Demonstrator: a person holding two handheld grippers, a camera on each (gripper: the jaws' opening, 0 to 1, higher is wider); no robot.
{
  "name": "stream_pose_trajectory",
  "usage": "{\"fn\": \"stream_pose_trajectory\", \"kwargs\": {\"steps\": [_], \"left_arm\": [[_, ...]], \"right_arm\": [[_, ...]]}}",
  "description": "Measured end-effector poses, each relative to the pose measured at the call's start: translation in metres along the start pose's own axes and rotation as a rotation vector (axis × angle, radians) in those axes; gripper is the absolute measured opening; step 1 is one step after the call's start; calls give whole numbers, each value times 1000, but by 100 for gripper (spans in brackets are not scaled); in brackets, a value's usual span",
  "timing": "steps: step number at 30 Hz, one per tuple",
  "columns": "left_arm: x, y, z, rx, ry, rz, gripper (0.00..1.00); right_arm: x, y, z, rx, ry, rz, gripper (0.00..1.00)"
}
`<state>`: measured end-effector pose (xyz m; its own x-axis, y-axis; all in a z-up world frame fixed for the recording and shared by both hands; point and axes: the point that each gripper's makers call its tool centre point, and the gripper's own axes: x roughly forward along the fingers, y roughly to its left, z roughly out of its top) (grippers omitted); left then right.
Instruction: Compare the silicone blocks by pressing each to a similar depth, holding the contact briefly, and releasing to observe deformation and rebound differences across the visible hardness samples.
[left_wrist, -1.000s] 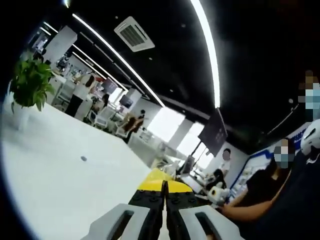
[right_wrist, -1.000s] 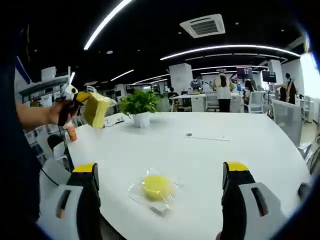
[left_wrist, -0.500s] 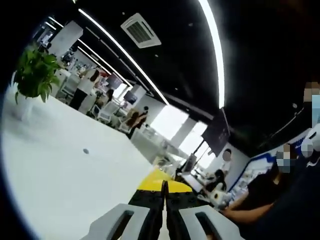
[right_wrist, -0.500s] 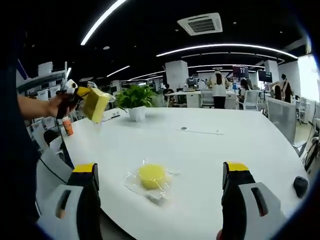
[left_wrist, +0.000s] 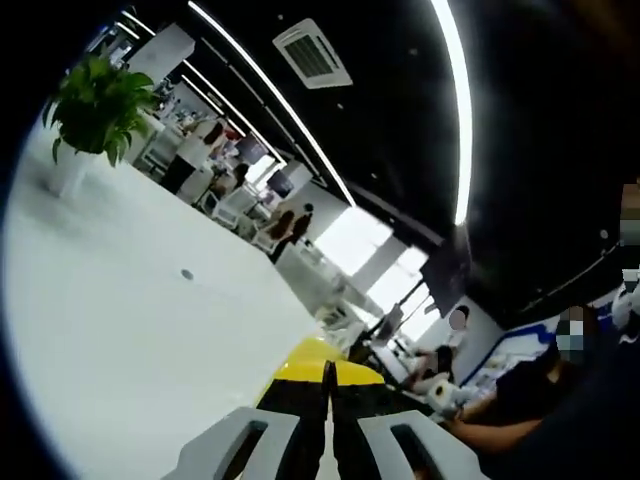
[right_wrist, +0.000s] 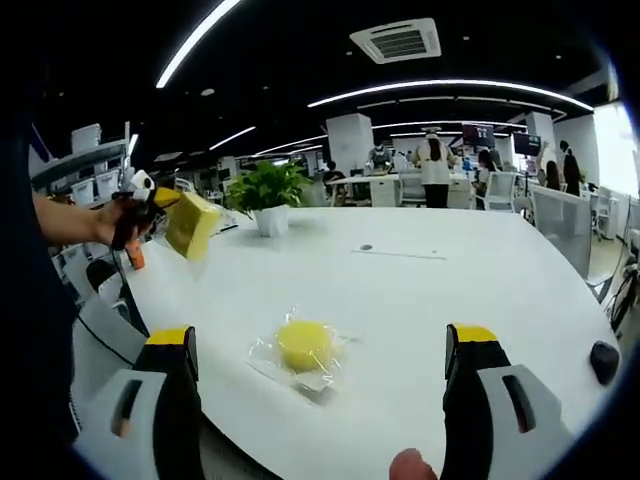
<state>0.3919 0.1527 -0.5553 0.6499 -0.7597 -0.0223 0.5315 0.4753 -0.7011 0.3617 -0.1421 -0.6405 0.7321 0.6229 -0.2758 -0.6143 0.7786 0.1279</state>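
A round yellow silicone block (right_wrist: 303, 343) in a clear plastic bag lies on the white table (right_wrist: 450, 300), close ahead of my right gripper (right_wrist: 320, 335). That gripper is open, its jaws wide apart on either side of the block and apart from it. At the far left, a hand holds my left gripper (right_wrist: 150, 205) above the table edge, shut on a squarish yellow block (right_wrist: 192, 224) in a plastic wrap. In the left gripper view the jaws (left_wrist: 328, 372) meet, with the yellow block (left_wrist: 312, 358) just past their tips.
A potted plant (right_wrist: 268, 195) stands at the table's far side, also seen as the plant (left_wrist: 95, 100). A black mouse-like object (right_wrist: 603, 362) lies near the right edge. People sit at the right (left_wrist: 520, 380). Desks and chairs stand behind.
Both cameras shifted a little. The left gripper keeps its hold on the wrapped block and has sunk slightly. The round block lies where it was.
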Motion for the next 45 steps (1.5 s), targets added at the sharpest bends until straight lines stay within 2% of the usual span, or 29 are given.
{"fn": "stream_pose_trajectory", "kwargs": {"steps": [4, 7, 20, 24, 26, 30, 35, 37, 38, 39, 41, 42, 44, 45], "left_arm": [[1, 13, -4, -35, -7, 15, 0], [4, 24, -11, -54, 12, 26, 0], [15, 65, -29, -194, 33, 57, 0], [16, 80, -36, -240, 40, 85, 0], [17, 94, -41, -249, 54, 120, 0], [19, 105, -44, -270, 68, 129, 0], [16, 123, -51, -253, 103, 182, 0], [12, 134, -56, -214, 125, 218, 0], [10, 142, -52, -159, 98, 239, 0], [6, 146, -56, -160, 117, 260, 0], [7, 148, -58, -148, 128, 245, 0], [6, 149, -58, -133, 134, 247, 0], [1, 162, -67, -72, 186, 305, 0], [-2, 168, -72, -46, 217, 330, 0]], "right_arm": [[1, 1, -1, 5, -2, 0, 97], [3, 1, -9, 50, 29, 13, 97], [8, 2, -15, 73, 29, -7, 96], [8, 0, -18, 88, 36, -15, 96], [8, 0, -18, 102, 33, -15, 96], [8, 0, -23, 86, 52, -16, 96], [7, -2, -27, 106, 57, -30, 96], [5, -8, -30, 94, 74, -61, 92], [5, -8, -30, 97, 70, -63, 90], [5, -9, -29, 103, 61, -68, 90], [5, -11, -32, 117, 68, -77, 92], [5, -12, -37, 118, 96, -86, 95], [4, -15, -49, 159, 153, -107, 96], [5, -15, -50, 167, 158, -98, 96]]}}
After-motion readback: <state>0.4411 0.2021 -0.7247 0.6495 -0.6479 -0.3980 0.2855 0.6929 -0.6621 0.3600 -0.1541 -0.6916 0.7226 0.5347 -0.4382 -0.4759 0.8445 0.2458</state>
